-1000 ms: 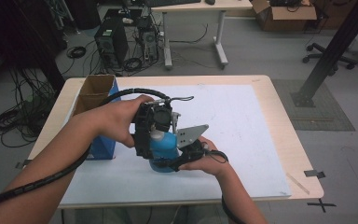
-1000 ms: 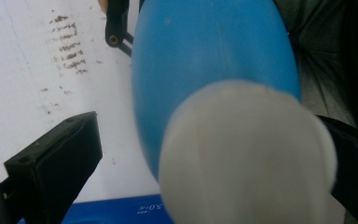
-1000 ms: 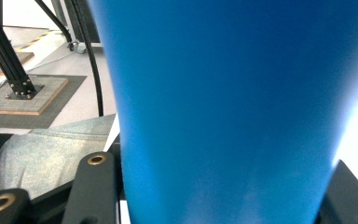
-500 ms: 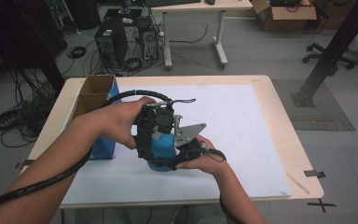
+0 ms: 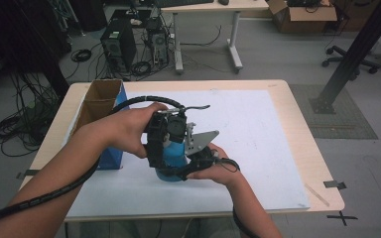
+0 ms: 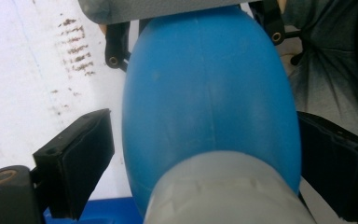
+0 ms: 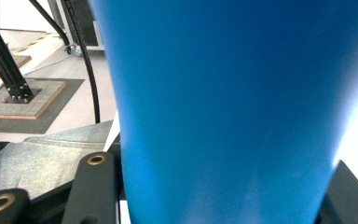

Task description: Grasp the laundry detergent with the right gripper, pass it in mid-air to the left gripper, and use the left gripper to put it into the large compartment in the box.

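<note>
both tools [image 5: 176, 148] grip a smooth blue bottle [image 6: 209, 93] with a pale grey cap.

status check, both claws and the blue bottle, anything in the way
Left claw around the blue bottle near its grey cap; jaw contact unclear. Right claw shut on its body. Open cardboard box close at left, white mat otherwise bare.

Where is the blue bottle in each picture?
High view: the rounded blue plastic bottle stands near the table's front middle, between both hands.
Left gripper view: it fills the centre, grey cap end nearest the camera, black fingers on either side.
Right gripper view: its blue wall spans the middle from top to bottom.
Shared landmark: the white sheet under the bottle, also at the left gripper view's left.
</note>
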Motion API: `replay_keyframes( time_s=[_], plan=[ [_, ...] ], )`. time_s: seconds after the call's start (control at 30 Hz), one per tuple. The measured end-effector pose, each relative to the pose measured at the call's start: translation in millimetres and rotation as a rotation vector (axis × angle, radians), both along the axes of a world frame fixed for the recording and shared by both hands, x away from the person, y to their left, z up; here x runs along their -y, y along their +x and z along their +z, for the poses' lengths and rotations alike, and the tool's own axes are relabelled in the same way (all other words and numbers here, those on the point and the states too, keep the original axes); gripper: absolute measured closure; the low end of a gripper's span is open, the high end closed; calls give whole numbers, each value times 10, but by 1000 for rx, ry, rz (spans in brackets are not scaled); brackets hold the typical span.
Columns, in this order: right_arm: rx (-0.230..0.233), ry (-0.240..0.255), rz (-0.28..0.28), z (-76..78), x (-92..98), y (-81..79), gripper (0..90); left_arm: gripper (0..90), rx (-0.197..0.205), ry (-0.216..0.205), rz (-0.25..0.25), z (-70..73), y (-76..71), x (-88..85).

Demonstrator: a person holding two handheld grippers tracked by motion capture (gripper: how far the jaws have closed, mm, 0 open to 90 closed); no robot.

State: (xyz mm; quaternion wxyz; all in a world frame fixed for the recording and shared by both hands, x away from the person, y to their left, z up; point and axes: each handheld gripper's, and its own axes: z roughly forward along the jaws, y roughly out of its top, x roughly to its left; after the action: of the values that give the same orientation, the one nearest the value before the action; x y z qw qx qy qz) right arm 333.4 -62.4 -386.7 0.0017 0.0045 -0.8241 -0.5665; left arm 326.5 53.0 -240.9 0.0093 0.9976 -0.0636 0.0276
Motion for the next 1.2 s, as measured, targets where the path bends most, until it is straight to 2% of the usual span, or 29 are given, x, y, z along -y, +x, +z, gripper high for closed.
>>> replay_keyframes(
  time_s=[0.23,0.4,0.5,0.7,0.87,0.9,1.2],
  plan=[
    [7,-5,1,-5,-17,-5,449,156,9,-1,4,12,-10,-11],
    [3,-3,-1,0,-24,-11,449,205,14,18,17,11,-15,-5],
    [16,-3,1,11,-25,-5,449,211,16,13,13,7,-20,-2],
    [3,2,-1,19,-17,-21,449,226,20,7,5,7,-31,14],
    [6,2,-6,18,-3,-24,449,243,20,9,2,16,-38,33],
    [24,-3,-6,17,4,-13,449,246,19,8,5,18,-43,35],
    [19,1,-8,24,12,-22,449,283,32,12,-7,18,-56,48]
  ],
)
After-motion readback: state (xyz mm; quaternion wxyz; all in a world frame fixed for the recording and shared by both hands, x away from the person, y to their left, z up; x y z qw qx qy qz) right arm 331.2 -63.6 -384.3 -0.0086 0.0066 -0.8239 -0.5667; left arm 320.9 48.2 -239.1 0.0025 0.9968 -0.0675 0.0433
